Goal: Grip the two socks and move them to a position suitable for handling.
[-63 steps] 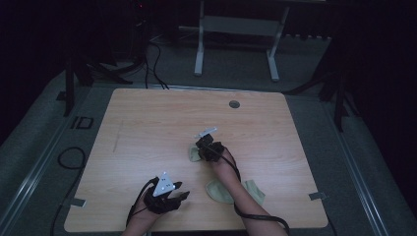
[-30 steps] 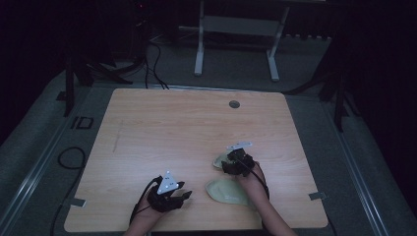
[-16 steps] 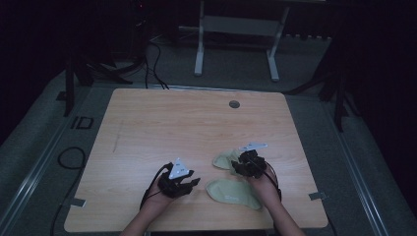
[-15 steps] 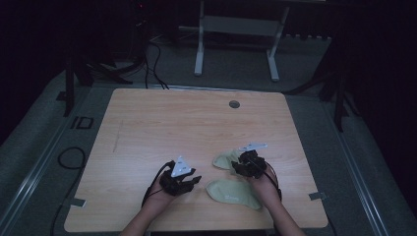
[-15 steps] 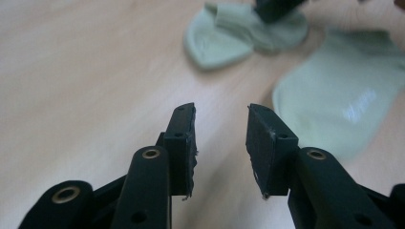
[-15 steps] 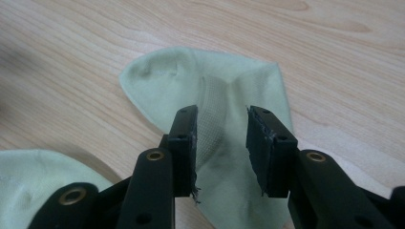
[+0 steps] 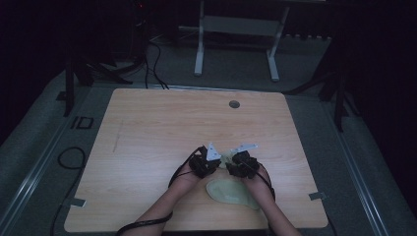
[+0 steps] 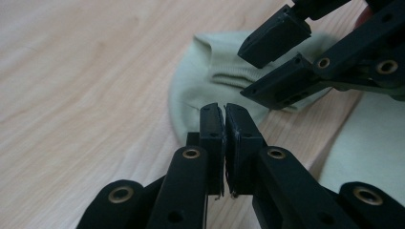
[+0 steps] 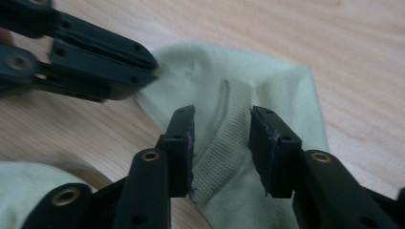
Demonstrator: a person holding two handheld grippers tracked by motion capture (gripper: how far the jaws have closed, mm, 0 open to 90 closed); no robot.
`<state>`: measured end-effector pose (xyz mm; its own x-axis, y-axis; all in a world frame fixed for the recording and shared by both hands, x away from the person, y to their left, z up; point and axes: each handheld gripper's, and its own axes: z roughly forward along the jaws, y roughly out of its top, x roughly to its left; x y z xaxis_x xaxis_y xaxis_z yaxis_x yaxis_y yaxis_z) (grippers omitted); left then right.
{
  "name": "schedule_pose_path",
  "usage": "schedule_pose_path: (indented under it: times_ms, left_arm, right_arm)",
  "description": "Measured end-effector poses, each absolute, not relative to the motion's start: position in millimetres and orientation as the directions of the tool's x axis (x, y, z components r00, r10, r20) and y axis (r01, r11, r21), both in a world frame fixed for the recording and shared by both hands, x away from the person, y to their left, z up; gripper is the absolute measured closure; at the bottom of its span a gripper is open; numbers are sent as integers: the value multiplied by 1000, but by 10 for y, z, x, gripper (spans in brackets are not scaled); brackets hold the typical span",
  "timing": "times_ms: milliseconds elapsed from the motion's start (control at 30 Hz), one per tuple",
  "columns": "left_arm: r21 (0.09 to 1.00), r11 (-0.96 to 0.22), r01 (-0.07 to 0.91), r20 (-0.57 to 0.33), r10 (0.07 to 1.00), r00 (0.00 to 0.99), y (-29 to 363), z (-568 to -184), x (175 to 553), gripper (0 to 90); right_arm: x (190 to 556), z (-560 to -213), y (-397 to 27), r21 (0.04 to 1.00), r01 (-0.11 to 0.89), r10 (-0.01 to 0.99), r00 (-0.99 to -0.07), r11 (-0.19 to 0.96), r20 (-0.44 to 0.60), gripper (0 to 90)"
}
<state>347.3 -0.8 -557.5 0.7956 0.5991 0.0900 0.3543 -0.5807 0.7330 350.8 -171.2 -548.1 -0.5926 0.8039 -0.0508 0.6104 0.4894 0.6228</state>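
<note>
A pale green sock [image 9: 286, 95] lies bunched on the wooden table [image 7: 147, 128], between my two grippers. My right gripper [image 9: 219, 129] is shut on its ribbed cuff [image 9: 224, 143]. My left gripper [image 8: 224, 112] has just been closing and is now shut on the sock's near edge [image 8: 210, 71]. The right gripper [image 8: 248, 69] shows at the upper right of the left gripper view. In the high view the left gripper [image 7: 221, 162] and right gripper [image 7: 229, 161] meet tip to tip. A second pale green sock [image 7: 228, 191] lies flat between the person's forearms.
A round cable hole [image 7: 234, 104] sits near the table's far edge. Cables [image 7: 69, 157] lie on the floor at the left, and a metal stand [image 7: 236, 29] is behind the table. Bare wood stretches to the left and far side.
The left hand has moved right across the table to the sock and its jaws have closed. The right gripper has stayed almost in place with the sock in it.
</note>
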Motion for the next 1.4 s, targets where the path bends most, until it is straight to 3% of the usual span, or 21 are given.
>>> schedule_pose_path:
  times_ms: [67, 100, 267, 667, 1067, 1167, 1267, 1300, 1400]
  left_arm:
    - [724, -587, 363, 92, 603, 792, -28, -5597, 3490, 875]
    - [702, -605, 377, 94, 603, 792, -50, -5636, 3525, 876]
    - [707, -589, 391, 84, 620, 780, -20, -5648, 3549, 891]
    - [724, -554, 410, 40, 628, 778, 126, -5667, 3561, 892]
    - [715, -573, 400, 43, 608, 793, 135, -5658, 3582, 891]
    - [712, -578, 398, 49, 606, 794, 128, -5654, 3586, 891]
    - [708, -585, 396, 55, 604, 795, 118, -5648, 3585, 890]
    - [708, -585, 396, 55, 604, 795, 118, -5648, 3585, 890]
    - [708, -586, 395, 57, 605, 794, 116, -5648, 3583, 891]
  right_arm:
    - [3512, -5502, -1713, 617, 614, 805, -591, 492, -54, 621]
    - [3510, -5513, -1735, 617, 618, 810, -584, 488, -56, 710]
    - [3520, -5491, -1768, 607, 621, 805, -591, 496, -54, 814]
    - [3499, -5119, -2117, 679, 609, 816, -577, 409, 25, 816]
    - [3631, -5177, -2529, 649, 664, 864, -503, 372, 19, 812]
    - [3648, -5224, -2597, 637, 676, 870, -492, 370, 17, 787]
    - [3663, -5248, -2627, 625, 681, 873, -487, 382, -3, 700]
    - [3663, -5248, -2627, 625, 681, 873, -487, 382, -3, 700]
    - [3635, -5235, -2614, 643, 657, 869, -494, 393, -26, 810]
